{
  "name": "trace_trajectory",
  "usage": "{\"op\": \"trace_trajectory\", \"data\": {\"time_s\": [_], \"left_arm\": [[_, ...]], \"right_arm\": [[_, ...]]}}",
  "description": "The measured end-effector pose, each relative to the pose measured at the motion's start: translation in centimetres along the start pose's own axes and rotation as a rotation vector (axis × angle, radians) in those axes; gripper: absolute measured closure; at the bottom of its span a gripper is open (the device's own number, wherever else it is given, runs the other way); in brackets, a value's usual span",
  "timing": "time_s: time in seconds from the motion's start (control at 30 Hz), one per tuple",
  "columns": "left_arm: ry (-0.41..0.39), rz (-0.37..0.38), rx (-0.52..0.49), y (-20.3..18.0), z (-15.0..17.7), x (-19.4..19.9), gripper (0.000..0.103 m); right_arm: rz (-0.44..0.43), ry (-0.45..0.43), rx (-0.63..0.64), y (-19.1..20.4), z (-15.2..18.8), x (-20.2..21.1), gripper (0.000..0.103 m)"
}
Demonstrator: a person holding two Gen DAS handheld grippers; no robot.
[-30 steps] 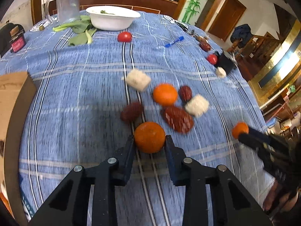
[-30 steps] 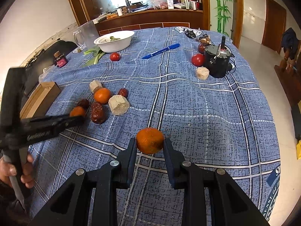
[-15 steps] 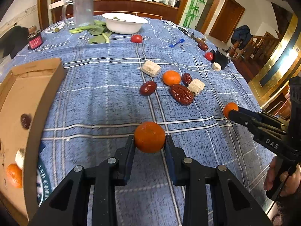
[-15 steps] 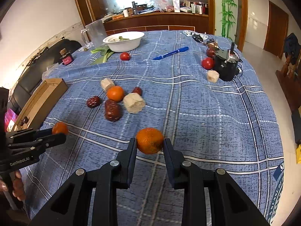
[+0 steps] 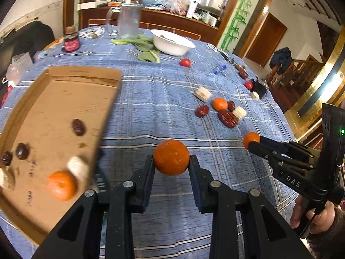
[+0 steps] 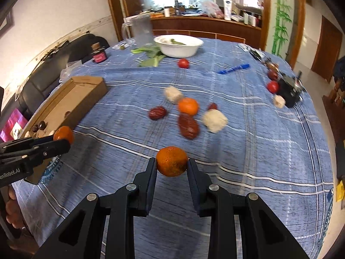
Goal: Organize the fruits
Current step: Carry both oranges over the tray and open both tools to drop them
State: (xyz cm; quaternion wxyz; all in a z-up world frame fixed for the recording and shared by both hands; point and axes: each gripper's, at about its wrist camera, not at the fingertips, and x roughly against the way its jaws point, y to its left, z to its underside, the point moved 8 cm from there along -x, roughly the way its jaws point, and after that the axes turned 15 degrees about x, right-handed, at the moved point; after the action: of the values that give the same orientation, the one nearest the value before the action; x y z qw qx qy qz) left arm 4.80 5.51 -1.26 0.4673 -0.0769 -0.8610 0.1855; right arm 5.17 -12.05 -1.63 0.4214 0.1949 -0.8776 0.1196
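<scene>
My left gripper (image 5: 171, 163) is shut on a tangerine (image 5: 171, 157) and holds it above the blue cloth, just right of the cardboard box (image 5: 84, 73). The box holds a tangerine (image 5: 62, 185), dark dates (image 5: 78, 127) and pale chunks. My right gripper (image 6: 171, 165) is shut on a second tangerine (image 6: 171, 161), which also shows in the left wrist view (image 5: 251, 139). The left gripper's tangerine shows in the right wrist view (image 6: 64, 134), near the box (image 6: 86, 84). On the cloth lie another tangerine (image 6: 188, 106), red dates (image 6: 188, 126) and pale chunks (image 6: 214, 120).
At the far side stand a white bowl (image 6: 179, 45), a glass pitcher (image 6: 141, 30), green leaves (image 6: 151, 58) and a dark jar (image 6: 98, 53). A tomato (image 6: 183, 63), a blue pen (image 6: 232, 69) and a black device (image 6: 290, 90) with another tomato (image 6: 272, 86) lie to the right.
Both grippers have swung left with their tangerines. The cardboard box has come much further into the left wrist view, and the fruit pile has slid to the right.
</scene>
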Motion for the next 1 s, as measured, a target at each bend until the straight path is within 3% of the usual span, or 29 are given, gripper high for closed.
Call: {"op": "trace_trajectory", "data": {"time_s": [0.3, 0.63, 1.0], "left_arm": [[-0.069, -0.034, 0.058, 5.7, -2.9, 3.4, 0.072], [-0.13, -0.121, 0.146, 13.7, -5.7, 6.1, 0.072], [-0.126, -0.234, 0.217, 21.0, -8.7, 4.9, 0.072]], "right_arm": [[-0.051, -0.01, 0.058, 5.4, -4.4, -1.8, 0.072], [-0.129, -0.031, 0.14, 11.5, -10.4, -4.8, 0.071], [-0.176, -0.019, 0.212, 16.8, -15.9, -10.6, 0.071]]}}
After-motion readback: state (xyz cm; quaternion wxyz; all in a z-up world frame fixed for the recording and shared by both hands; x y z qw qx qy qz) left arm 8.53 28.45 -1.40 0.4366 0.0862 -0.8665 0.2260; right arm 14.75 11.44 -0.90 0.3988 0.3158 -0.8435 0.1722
